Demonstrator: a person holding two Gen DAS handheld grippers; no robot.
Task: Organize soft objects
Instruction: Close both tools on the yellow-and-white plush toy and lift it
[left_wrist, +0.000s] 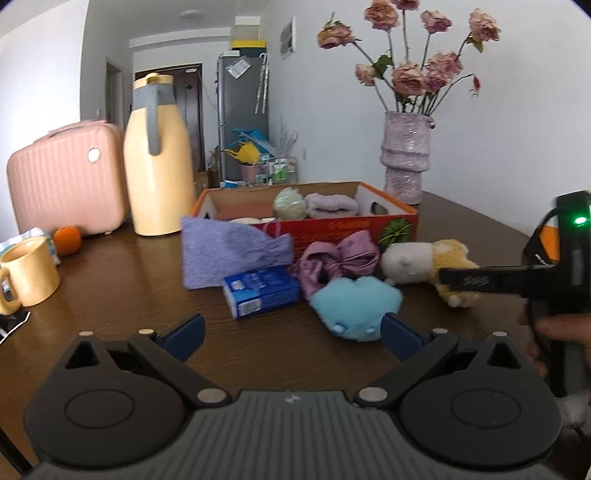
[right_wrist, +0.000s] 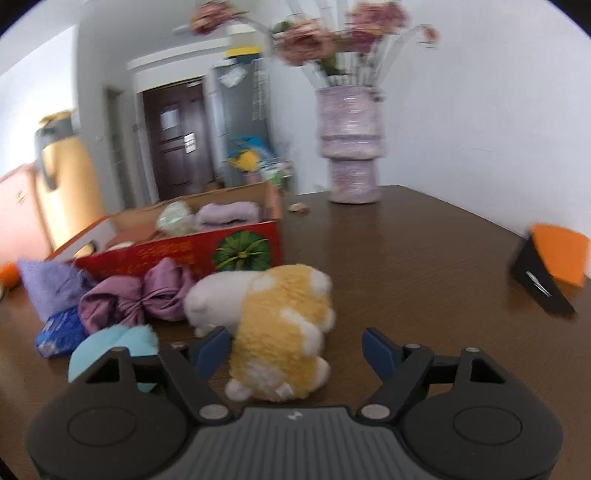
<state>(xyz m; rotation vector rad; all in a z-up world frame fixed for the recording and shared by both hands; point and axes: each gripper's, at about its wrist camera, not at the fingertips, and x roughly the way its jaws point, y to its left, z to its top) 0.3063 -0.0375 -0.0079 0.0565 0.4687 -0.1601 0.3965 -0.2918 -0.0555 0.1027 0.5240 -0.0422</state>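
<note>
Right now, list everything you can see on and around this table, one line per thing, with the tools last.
cardboard box: one, red-orange, table centre, open
rolled towel: one, lilac, inside box
ball: one, pale green, inside box
knitted cloth: one, purple, before box
satin bow: one, mauve, before box
tissue pack: one, blue
blue plush: one, nearest left tool
corgi plush: one, yellow-white, between right tool's fingers
vase: one, lilac, dried roses
thermos: one, cream
mug: one, cream
orange: one
suitcase: one, pink
left tool: open
right tool: open
</note>
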